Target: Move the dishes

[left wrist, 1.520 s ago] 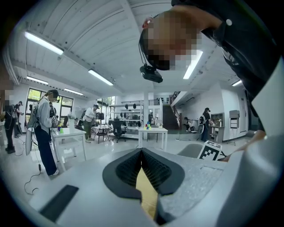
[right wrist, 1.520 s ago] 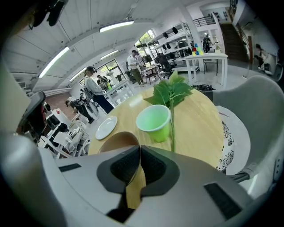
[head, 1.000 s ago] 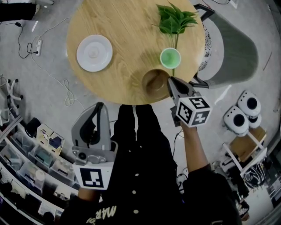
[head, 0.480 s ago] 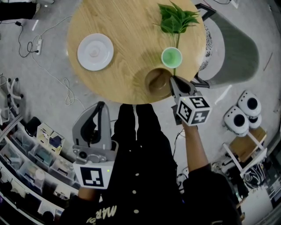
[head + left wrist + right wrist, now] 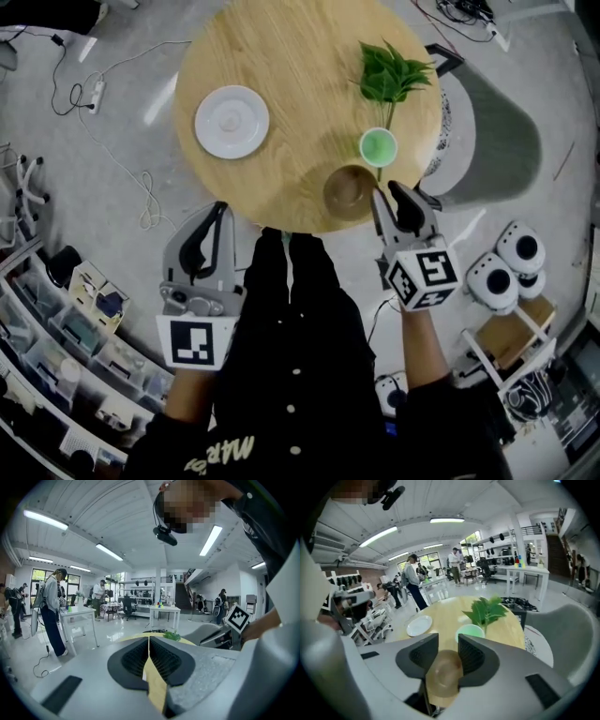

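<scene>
Tabletop [image 5: 281,56] — bowl [image 5: 350,190] beside right gripper [image 5: 387,191]

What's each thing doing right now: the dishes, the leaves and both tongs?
White plate: empty, flat on the table.
Green cup: upright, beside the bowl.
Brown bowl: upright, empty, near the table's edge.
Leaves: on the table beyond the cup.
Left tongs: shut, empty, off the table.
Right tongs: open, have just been opening, gripping nothing, beside the bowl.
</scene>
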Demonstrator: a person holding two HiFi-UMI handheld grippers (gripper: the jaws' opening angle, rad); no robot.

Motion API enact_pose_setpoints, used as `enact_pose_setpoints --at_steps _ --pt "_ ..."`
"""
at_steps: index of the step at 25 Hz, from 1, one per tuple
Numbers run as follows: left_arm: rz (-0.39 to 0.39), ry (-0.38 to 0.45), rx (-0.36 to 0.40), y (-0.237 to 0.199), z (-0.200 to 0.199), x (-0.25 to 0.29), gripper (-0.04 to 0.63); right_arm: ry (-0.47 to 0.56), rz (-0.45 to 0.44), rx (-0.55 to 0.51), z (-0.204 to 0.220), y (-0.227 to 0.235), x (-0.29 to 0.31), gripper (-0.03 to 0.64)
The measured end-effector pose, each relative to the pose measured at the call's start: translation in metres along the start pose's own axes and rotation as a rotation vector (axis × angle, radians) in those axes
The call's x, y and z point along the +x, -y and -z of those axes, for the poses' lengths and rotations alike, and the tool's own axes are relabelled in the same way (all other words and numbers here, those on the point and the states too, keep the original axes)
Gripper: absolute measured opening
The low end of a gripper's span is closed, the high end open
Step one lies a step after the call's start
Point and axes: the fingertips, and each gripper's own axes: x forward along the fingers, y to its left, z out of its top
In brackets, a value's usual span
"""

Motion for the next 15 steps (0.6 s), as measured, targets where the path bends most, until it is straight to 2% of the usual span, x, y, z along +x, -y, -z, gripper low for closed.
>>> enact_pose_setpoints --at_steps 2,4,5,6,7,10,12,15 --pt "0.001 -0.077 -0.039 -0.016 0.019 -0.003 0.033 0.016 -0.078 -0.009 -0.020 -0.031 0.009 0.170" --pt "-0.019 -0.135 -0.139 -0.035 0.035 -0.004 0.129 0.026 -0.130 -0.004 -0.037 -0.057 0.025 0.178" --pt "-0.030 -0.145 -0.187 -0.044 0.040 -0.001 0.153 0.027 -0.145 -0.005 -0.044 -0.067 0.034 0.178" --pt "-0.037 -0.155 -0.222 -0.053 0.047 0.002 0.211 0.024 -0.157 -0.006 -0.050 -0.076 0.044 0.181" --pt "-0.039 -0.174 -0.249 -0.062 0.055 0.005 0.235 0.018 -0.166 -0.005 -0.055 -0.084 0.054 0.181" --pt "-0.027 -0.249 -0.339 -0.084 0.086 0.013 0.253 -0.006 -0.180 0.000 -0.065 -0.103 0.083 0.183" --pt "-0.021 -0.271 -0.401 -0.095 0.103 0.019 0.255 -0.022 -0.178 0.013 -0.068 -0.111 0.098 0.179" --pt "-0.017 -0.298 -0.443 -0.108 0.123 0.030 0.255 -0.054 -0.172 0.048 -0.066 -0.122 0.120 0.181"
